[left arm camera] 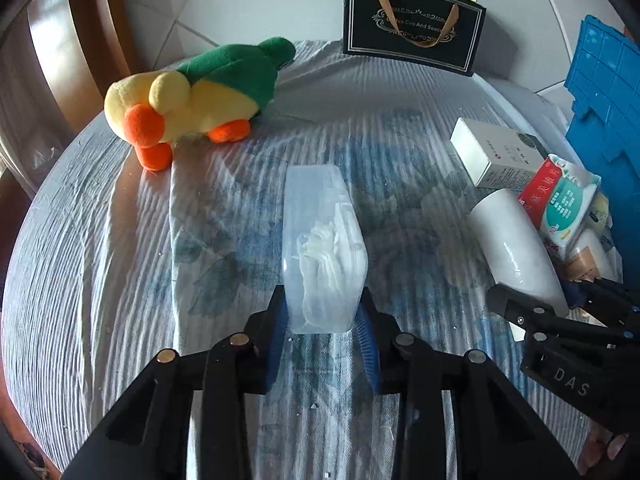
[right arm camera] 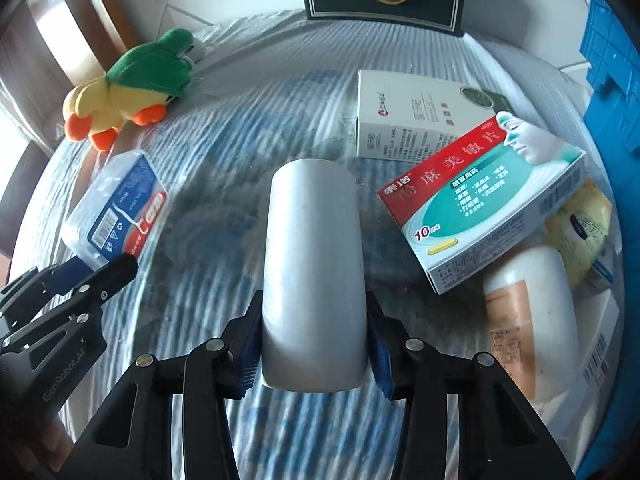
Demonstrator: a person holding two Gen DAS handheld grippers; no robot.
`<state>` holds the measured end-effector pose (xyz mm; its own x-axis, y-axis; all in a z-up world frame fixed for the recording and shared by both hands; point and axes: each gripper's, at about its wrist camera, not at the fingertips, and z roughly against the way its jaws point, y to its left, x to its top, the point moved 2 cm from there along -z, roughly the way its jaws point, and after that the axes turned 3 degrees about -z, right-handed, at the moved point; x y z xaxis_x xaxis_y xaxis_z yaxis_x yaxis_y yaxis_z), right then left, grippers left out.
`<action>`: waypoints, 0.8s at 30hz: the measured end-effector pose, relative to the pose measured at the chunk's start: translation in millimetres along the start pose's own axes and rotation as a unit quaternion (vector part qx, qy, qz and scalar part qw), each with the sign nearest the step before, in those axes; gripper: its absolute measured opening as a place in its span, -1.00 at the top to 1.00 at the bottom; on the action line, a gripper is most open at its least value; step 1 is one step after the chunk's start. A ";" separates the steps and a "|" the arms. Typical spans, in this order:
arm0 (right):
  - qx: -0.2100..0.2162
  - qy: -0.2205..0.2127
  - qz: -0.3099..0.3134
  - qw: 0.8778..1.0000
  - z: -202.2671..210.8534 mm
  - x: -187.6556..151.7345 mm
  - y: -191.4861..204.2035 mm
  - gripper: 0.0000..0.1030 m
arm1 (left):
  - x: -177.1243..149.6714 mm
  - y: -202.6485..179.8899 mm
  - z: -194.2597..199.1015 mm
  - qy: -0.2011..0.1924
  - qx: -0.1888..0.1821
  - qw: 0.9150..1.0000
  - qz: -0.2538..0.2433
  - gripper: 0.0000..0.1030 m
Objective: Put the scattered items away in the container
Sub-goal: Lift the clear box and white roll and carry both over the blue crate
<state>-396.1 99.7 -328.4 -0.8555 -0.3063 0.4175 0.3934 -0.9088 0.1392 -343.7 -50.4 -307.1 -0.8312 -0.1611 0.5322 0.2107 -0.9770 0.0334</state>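
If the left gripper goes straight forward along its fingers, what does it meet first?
The left gripper already has the clear plastic box between its pads, so that box comes first. Beyond the box only the striped cloth shows, and much farther the black gift bag, though depth is unclear.

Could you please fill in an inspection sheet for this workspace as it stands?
Surface: round table under a striped floral cloth.
Job's things: clear plastic box, white bottle, medicine box, white carton, plush duck, blue crate.
Clutter: black gift bag at the back.
Grippers: left gripper shut on the clear plastic box; right gripper shut on the white bottle.
Cables: nothing seen.
Surroundings: tiled floor, wooden chair.
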 end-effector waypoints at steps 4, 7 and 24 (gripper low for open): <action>0.002 -0.036 -0.001 0.999 34.4 1.7 11.7 0.13 | 7.2 1.0 30.4 -0.029 -0.012 0.999 -0.004 0.38; -0.003 -0.068 0.002 0.998 68.0 4.0 22.6 0.13 | 13.5 1.9 57.2 -0.058 -0.022 0.998 -0.010 0.38; -0.102 -0.292 -0.034 0.950 330.4 -22.1 -17.3 0.13 | 48.1 -88.8 256.7 -0.251 -0.128 0.955 -0.090 0.38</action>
<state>-272.7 215.8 -43.4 -0.5202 -0.0887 0.8494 0.2189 -0.9752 0.0322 -270.3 64.4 -67.2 -0.4771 0.0373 0.8781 -0.0978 -0.9951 -0.0108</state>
